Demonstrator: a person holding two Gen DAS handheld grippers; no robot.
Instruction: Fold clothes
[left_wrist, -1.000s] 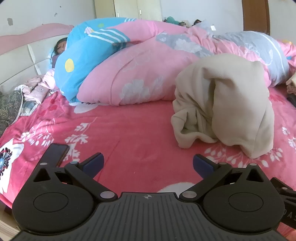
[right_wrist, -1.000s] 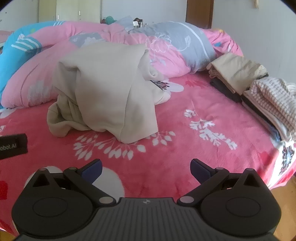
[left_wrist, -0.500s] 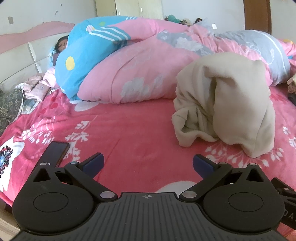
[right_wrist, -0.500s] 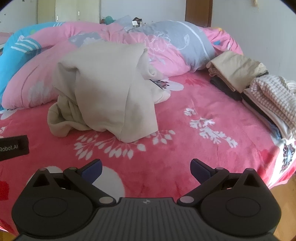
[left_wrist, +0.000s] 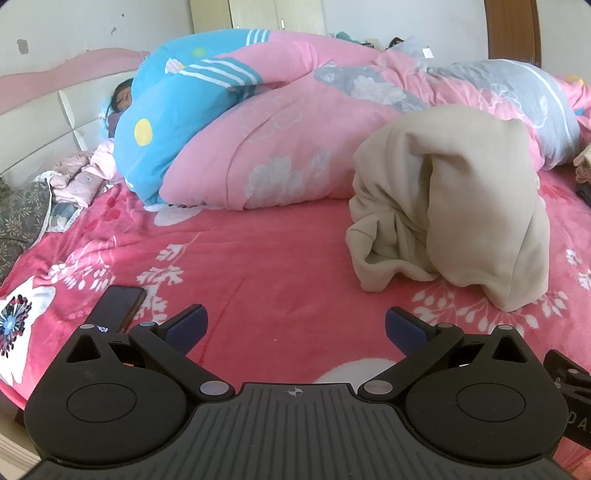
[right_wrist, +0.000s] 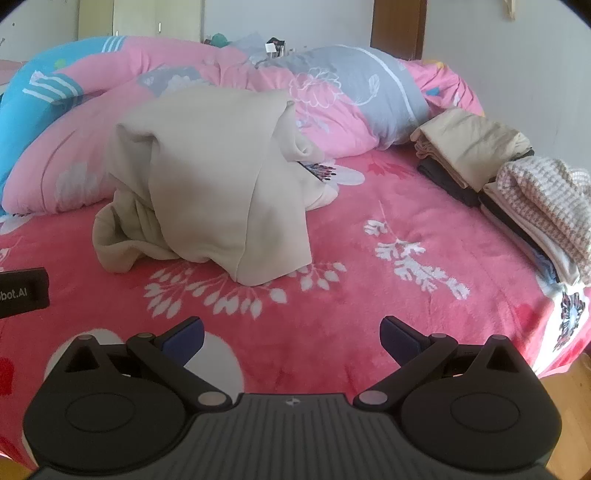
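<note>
Ahead of you, the beige garment (left_wrist: 454, 199) lay crumpled in a heap on the red floral bed (left_wrist: 280, 266), leaning against the pink quilt (left_wrist: 280, 147) behind it; to its right sat a stack of folded clothes (right_wrist: 491, 173) near the bed's edge; a dark phone (left_wrist: 118, 304) lay on the bed just beside your left tool (left_wrist: 294, 325); both that and your right tool (right_wrist: 291, 334) had their fingers spread wide, holding nothing, well short of the garment.
</note>
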